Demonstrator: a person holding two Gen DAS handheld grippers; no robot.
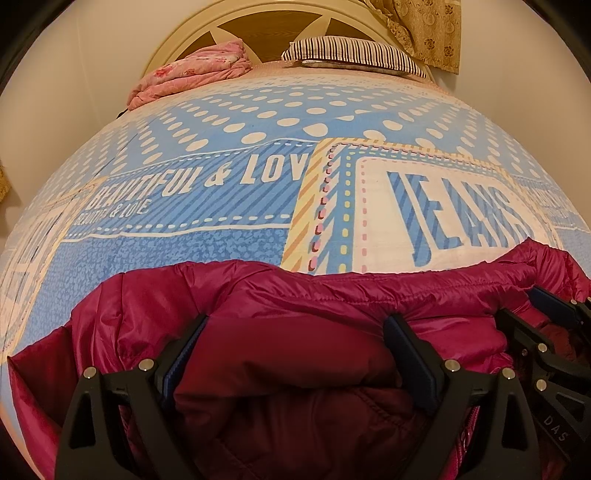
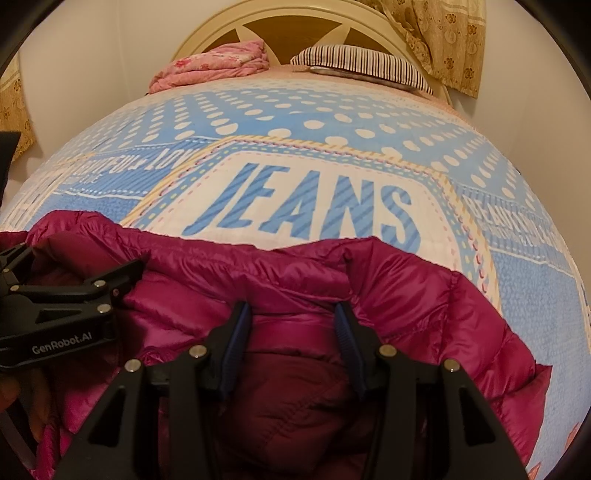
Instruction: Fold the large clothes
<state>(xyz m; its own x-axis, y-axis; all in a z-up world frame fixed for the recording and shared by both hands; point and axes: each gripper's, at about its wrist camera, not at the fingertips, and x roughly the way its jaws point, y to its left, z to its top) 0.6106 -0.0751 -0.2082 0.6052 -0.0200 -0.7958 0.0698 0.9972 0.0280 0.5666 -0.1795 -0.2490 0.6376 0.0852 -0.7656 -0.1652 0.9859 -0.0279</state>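
magenta jacket [image 2: 406, 295] between right claw [image 2: 293, 325] pads

both wrist views close over jacket [image 1: 295, 295], facing headboard [image 2: 295, 22]

A magenta puffer jacket [image 1: 303, 295] [image 2: 424, 295], shiny and quilted, lies bunched on the near part of the bed. Its glossy outer shell is folded over, and the darker quilted lining shows in the middle.
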